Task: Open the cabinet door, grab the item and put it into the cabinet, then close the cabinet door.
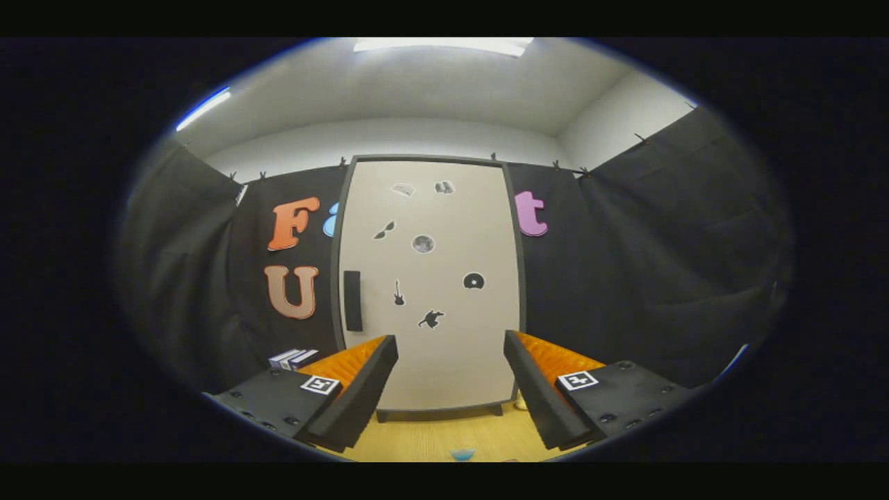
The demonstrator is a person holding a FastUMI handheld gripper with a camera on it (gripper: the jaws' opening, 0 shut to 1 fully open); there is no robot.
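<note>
We see a wooden table point(444, 437) with light grain running under the scene. Black cloth wall point(625, 278) hangs behind and to both sides, pinned along its top edge by small clips point(555, 165). Above it, a plain white room wall point(417, 139) and grey ceiling point(417, 83), with one bright light panel point(444, 45) overhead and a second strip light point(203, 107) off to the left. We also spot a small stack of dark boxes point(294, 358) low against the cloth, left side.
</note>
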